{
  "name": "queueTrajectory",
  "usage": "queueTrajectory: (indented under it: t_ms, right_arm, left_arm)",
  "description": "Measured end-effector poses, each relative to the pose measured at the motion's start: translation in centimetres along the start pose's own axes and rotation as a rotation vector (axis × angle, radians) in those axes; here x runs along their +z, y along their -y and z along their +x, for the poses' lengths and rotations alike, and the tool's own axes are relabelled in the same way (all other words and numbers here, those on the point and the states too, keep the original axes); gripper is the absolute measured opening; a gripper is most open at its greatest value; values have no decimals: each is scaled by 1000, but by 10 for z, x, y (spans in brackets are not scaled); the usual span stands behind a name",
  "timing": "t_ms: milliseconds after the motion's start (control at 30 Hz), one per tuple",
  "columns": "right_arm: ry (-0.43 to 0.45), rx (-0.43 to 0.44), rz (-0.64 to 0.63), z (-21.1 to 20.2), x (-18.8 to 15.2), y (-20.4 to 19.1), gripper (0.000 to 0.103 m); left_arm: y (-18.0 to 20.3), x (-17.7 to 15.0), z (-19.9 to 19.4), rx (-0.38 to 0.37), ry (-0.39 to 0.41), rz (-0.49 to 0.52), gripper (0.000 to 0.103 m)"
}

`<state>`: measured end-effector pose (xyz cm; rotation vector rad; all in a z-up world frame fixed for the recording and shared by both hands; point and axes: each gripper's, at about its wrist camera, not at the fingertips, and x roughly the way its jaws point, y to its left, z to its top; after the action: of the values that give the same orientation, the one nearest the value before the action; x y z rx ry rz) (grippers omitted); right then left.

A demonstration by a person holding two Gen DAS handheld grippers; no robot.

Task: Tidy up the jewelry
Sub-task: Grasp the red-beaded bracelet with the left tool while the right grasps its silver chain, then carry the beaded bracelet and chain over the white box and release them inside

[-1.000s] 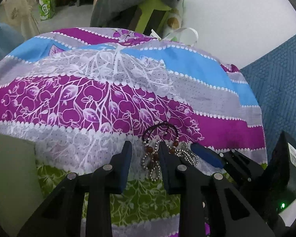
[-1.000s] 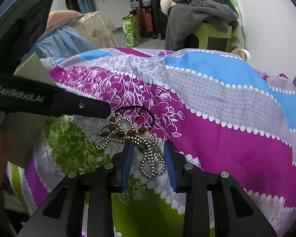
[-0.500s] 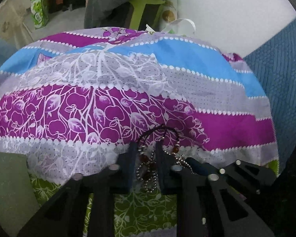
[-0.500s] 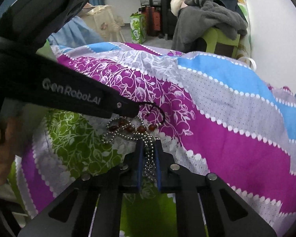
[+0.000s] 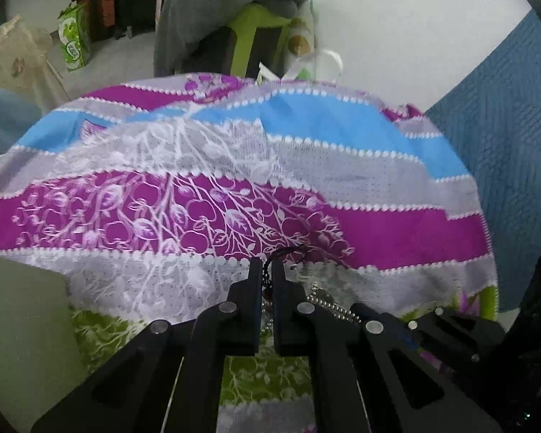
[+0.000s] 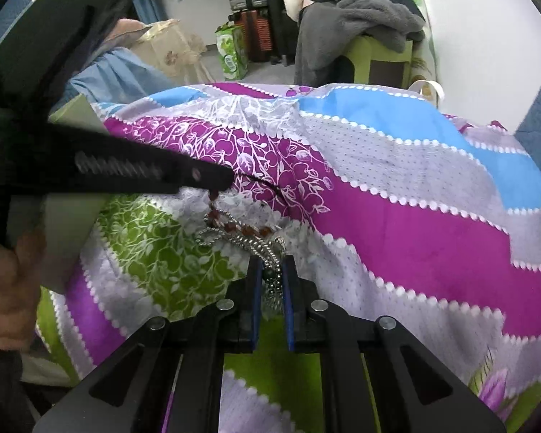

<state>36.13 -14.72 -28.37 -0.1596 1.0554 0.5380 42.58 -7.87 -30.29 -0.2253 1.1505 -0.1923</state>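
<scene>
A tangle of jewelry lies on a striped purple, blue and grey bedspread point(image 5: 205, 213). My left gripper point(image 5: 267, 267) is shut on the bead bracelet point(image 5: 288, 251), a black cord with brown beads. In the right wrist view it comes in from the left as the left gripper point(image 6: 223, 180), with the bead bracelet point(image 6: 250, 230) hanging from its tip. My right gripper point(image 6: 270, 263) is shut on the silver ball chain point(image 6: 259, 243). That silver ball chain point(image 5: 333, 306) runs taut toward the right gripper point(image 5: 360, 312) in the left wrist view. Bracelet and chain are still entangled between the two grippers.
A pale green flat box point(image 5: 21, 332) lies at the bedspread's left edge. A blue quilted surface point(image 5: 505, 162) borders it on the right. Beyond stand a green stool with grey clothes point(image 5: 256, 25) and a white wall. A person's hand point(image 6: 7, 288) grips the left tool.
Both grippers have closed, the left on the bead bracelet, the right on the silver chain. Both have risen a little, and the tangle is pulled up and stretched between them.
</scene>
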Motion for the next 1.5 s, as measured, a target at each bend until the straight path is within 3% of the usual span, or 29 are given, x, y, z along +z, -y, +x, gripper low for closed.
queueTrajectory:
  t_ms: [700,1100,1500]
  right_arm:
    - [113,-11,115,-92,-8,-29,8]
    - [184,-56,126,-169,35,-53,8]
    - [221,-48,78,-211,79,-91,9]
  left_arm:
    - [-12,-57,-133,5,121,-82,2]
    - [-30,-67,-219,26,193,-104,2]
    - [-49,-58,-301,50,272,-90,3]
